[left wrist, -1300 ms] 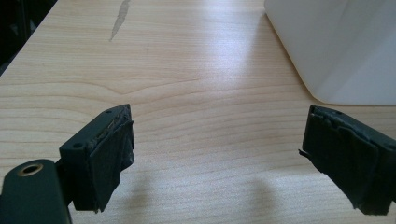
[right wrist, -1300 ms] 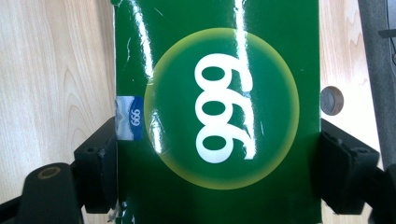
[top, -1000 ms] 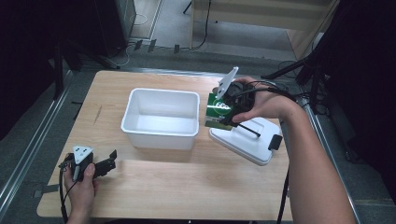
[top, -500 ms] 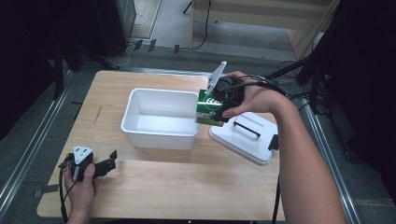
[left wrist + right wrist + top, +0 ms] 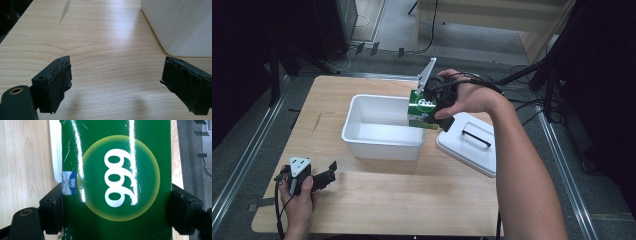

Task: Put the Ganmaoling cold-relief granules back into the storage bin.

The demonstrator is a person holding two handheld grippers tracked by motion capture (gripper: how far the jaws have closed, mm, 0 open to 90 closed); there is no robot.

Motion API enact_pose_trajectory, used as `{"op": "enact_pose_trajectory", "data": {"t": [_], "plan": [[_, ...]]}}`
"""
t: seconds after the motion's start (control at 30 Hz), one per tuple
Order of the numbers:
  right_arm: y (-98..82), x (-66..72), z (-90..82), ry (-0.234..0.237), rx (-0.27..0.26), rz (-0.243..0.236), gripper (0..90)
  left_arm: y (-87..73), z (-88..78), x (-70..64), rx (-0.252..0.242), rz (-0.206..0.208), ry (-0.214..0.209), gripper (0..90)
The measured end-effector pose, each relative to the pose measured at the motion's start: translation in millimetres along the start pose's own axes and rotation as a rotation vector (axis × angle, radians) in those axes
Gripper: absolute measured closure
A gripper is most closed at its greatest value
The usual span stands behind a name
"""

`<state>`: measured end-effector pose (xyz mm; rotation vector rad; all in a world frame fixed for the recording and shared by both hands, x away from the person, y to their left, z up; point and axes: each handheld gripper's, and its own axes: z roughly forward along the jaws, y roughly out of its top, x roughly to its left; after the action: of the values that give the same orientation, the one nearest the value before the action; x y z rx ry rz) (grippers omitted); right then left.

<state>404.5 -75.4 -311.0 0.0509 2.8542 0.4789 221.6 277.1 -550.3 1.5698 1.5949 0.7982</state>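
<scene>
A green box (image 5: 421,114) with "999" in white on a yellow disc (image 5: 117,177) is held in the air over the right rim of the white tub (image 5: 362,140). My right gripper (image 5: 432,107) is shut on it, its jaws pressed against both sides of the box (image 5: 117,202). The tub's inside looks bare. My left gripper (image 5: 331,175) rests low at the table's front left, open with nothing between its jaws (image 5: 115,85). In the left gripper view a corner of the tub (image 5: 180,27) shows ahead to the right.
A white lid (image 5: 469,145) with a black handle (image 5: 476,138) lies flat on the table right of the tub, under my right forearm. The wooden table (image 5: 377,200) has bare surface along its front and left. Dark floor and cables lie beyond the far edge.
My right gripper has carried the green box leftward from over the lid to over the tub's right rim. The left gripper has stayed put.
</scene>
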Motion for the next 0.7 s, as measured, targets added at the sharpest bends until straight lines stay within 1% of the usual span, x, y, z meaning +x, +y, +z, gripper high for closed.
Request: {"op": "enact_pose_trajectory", "data": {"t": [0.23, 0.27, 0.33, 0.5, 0.6, 0.7], "plan": [[15.3, -1.7, 5.6, 0.006, 0.004, -0.025, 16.7, -0.4, -0.1, -0.5, -0.002, -0.005, -0.002, 9.7], [17.2, -1.7, 6.1, 0.008, 0.005, -0.021, 16.7, -0.5, -0.2, -0.4, -0.002, -0.008, -0.002, 9.7], [20.9, -2.7, 8.4, 0.013, -0.002, -0.030, 16.7, -0.5, -0.1, 0.0, -0.005, -0.012, -0.004, 9.7], [27.9, -3.0, 17.9, 0.018, 0.002, -0.036, 16.7, -0.5, -0.1, 0.4, -0.004, -0.008, -0.004, 9.7], [31.1, -2.2, 22.8, 0.021, 0.012, -0.038, 16.7, -0.4, 0.1, 0.5, -0.006, -0.014, -0.005, 9.7], [33.2, -2.8, 26.7, 0.023, 0.004, -0.046, 16.7, -0.5, 0.2, 0.3, -0.007, -0.013, -0.005, 9.7]]}}
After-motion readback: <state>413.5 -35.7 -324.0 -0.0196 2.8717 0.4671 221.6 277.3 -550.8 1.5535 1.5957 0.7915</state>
